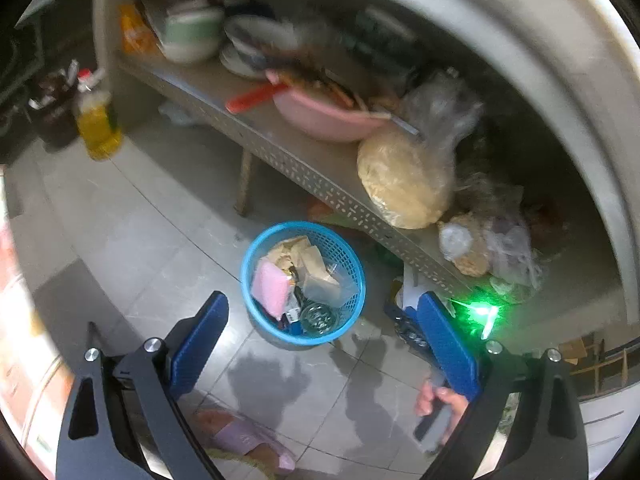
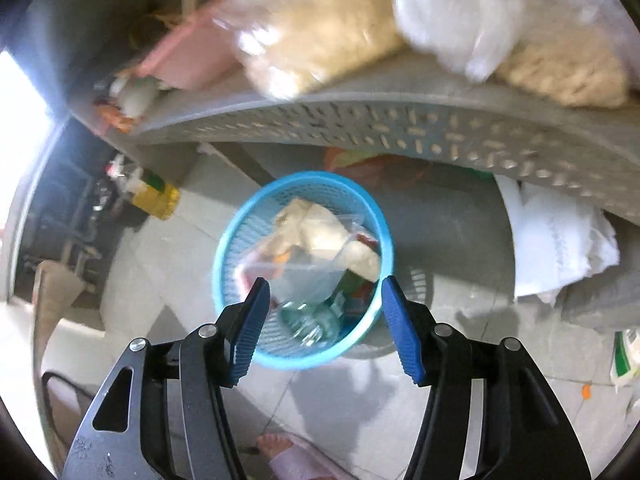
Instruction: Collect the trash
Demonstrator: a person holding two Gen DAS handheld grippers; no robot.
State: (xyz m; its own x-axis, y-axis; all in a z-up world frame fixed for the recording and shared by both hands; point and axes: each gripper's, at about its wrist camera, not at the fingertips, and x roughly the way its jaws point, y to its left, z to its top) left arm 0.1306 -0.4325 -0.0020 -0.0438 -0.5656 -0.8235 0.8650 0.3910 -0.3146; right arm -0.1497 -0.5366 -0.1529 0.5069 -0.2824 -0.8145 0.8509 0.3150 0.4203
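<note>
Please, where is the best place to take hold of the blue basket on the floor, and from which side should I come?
Grip the blue basket by its thin upright rim, on the side nearest the open right tongs, coming from above: one finger outside the mesh wall, one inside. The far side sits close under the shelf, and trash fills the middle, so the near rim is probably the clearest.

a: what lies ahead of the right gripper [image 2: 324,320]?
b: a blue basket [image 2: 228,248] on the tiled floor [image 2: 460,312], just beyond the blue pads [image 2: 250,332], which stand apart with nothing between them.
a: what's inside it?
b: clear plastic bags [image 2: 308,276], beige scraps [image 2: 320,228] and a glass jar [image 2: 308,326].
a: further out?
b: a perforated shelf [image 2: 360,124] with bagged noodles [image 2: 320,36]; to the left, a yellow oil bottle [image 2: 158,196].
</note>
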